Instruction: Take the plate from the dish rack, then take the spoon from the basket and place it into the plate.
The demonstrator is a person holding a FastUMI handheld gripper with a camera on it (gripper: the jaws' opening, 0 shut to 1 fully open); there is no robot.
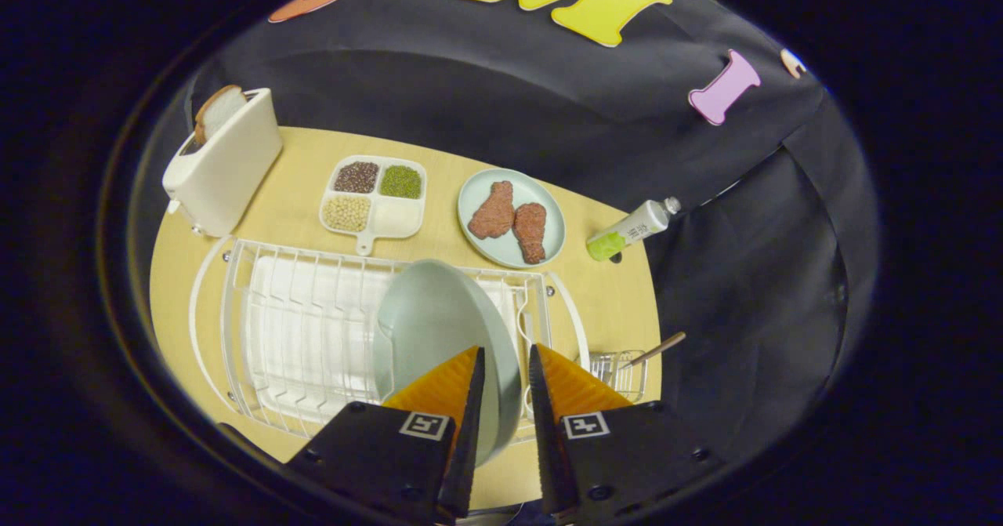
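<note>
Tongs (505,369) straddle the rim of the pale green plate (435,330), one finger each side w/ a narrow gap; can't tell if both press yet. Plate stands on edge in the white dish rack (258,314) on the bench (611,291). Step 1 in hand: plate grab. Next: pinch firm, lift straight up clear of wires. Spoon (657,350) waits in wire basket (623,373) just right of rack.

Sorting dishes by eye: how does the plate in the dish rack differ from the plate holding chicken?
The rack plate stands on edge and empty, its rim between the claw fingers, which haven't closed on it. The chicken plate lies flat on the table, bearing two chicken pieces. Both are round, pale green.
</note>
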